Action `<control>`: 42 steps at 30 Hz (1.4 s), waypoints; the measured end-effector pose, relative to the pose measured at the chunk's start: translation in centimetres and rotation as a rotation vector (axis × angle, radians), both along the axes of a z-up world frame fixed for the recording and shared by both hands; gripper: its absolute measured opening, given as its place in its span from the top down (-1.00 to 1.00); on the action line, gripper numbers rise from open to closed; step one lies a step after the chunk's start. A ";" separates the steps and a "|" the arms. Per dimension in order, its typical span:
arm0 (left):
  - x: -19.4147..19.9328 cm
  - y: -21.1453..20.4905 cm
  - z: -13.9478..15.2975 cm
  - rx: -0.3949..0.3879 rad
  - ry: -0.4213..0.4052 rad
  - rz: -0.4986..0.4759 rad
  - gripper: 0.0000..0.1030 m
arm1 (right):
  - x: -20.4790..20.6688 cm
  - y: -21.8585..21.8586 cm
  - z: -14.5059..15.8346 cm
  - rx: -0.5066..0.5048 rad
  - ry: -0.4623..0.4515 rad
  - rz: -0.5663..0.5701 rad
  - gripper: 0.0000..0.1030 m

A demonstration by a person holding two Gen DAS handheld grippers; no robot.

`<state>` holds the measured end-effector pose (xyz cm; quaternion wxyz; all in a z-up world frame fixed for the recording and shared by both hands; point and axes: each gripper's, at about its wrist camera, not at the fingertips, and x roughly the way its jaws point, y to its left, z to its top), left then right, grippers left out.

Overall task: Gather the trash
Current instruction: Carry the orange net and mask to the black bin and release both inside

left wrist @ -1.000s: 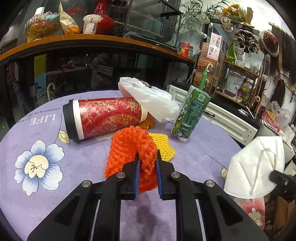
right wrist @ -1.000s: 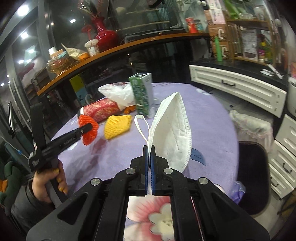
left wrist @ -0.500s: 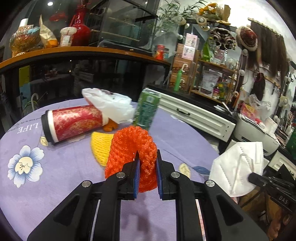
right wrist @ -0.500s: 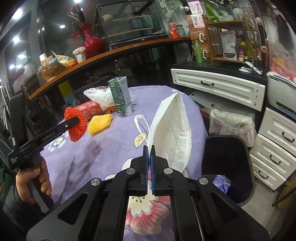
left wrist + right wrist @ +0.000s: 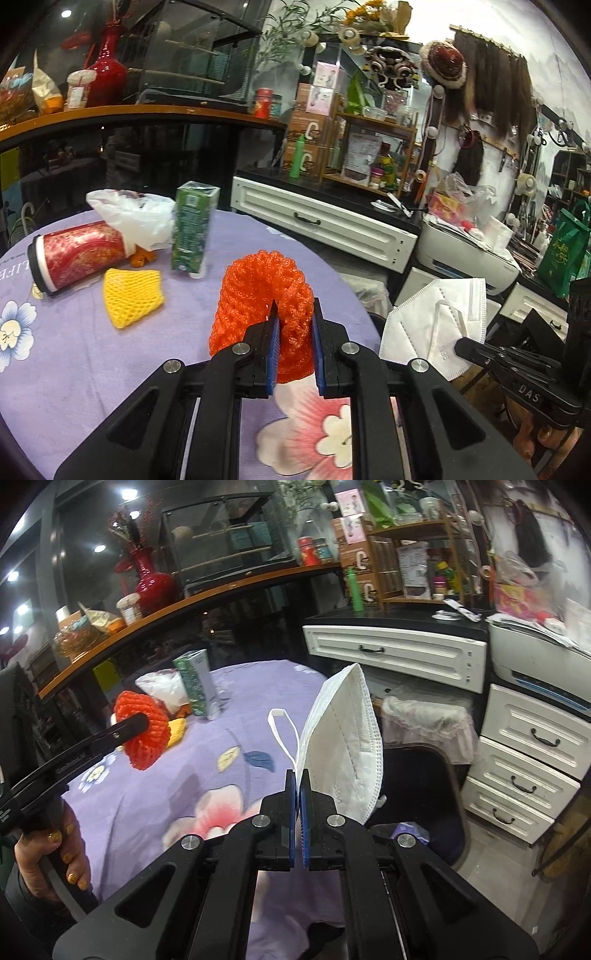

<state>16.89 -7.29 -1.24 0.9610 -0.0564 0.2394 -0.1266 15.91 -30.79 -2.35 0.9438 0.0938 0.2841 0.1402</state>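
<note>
Currently: left gripper (image 5: 294, 325) clamps a curled orange foam net (image 5: 258, 291) above the purple flowered desk (image 5: 74, 350); right gripper (image 5: 299, 786) pinches a folded white mask (image 5: 347, 746) upright beside the desk's edge.

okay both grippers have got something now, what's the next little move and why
Probably carry both on past the table edge toward the black bin and let go there. The left gripper is clamped on the orange foam net, the right gripper pinches the white mask, both lifted off the purple tablecloth.
</note>
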 end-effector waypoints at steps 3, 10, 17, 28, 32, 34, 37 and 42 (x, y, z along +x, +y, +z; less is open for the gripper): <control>0.0 -1.5 0.1 0.003 -0.001 -0.027 0.70 | -0.1 -1.4 -0.3 -0.015 0.001 -0.033 0.94; 0.0 -5.3 0.1 0.011 -0.001 -0.102 0.70 | 1.0 -4.5 -2.6 -0.046 0.052 -0.095 0.94; 0.8 -9.3 -0.9 0.028 0.036 -0.176 0.70 | 3.2 -6.8 -6.4 -0.063 0.135 -0.136 0.94; 2.0 -14.8 -3.5 0.095 0.105 -0.262 0.70 | 7.2 -9.3 -13.4 -0.028 0.287 -0.181 0.93; 2.5 -16.3 -4.5 0.117 0.129 -0.284 0.70 | 7.8 -9.9 -15.0 -0.016 0.330 -0.197 0.81; 2.7 -16.6 -4.8 0.121 0.140 -0.292 0.70 | 7.3 -10.3 -15.3 -0.006 0.333 -0.209 0.55; 3.2 -17.4 -5.6 0.127 0.167 -0.309 0.70 | 6.1 -11.3 -15.0 -0.003 0.311 -0.241 0.17; 4.0 -19.1 -6.9 0.136 0.215 -0.345 0.70 | 3.6 -13.6 -14.2 0.013 0.287 -0.306 -0.09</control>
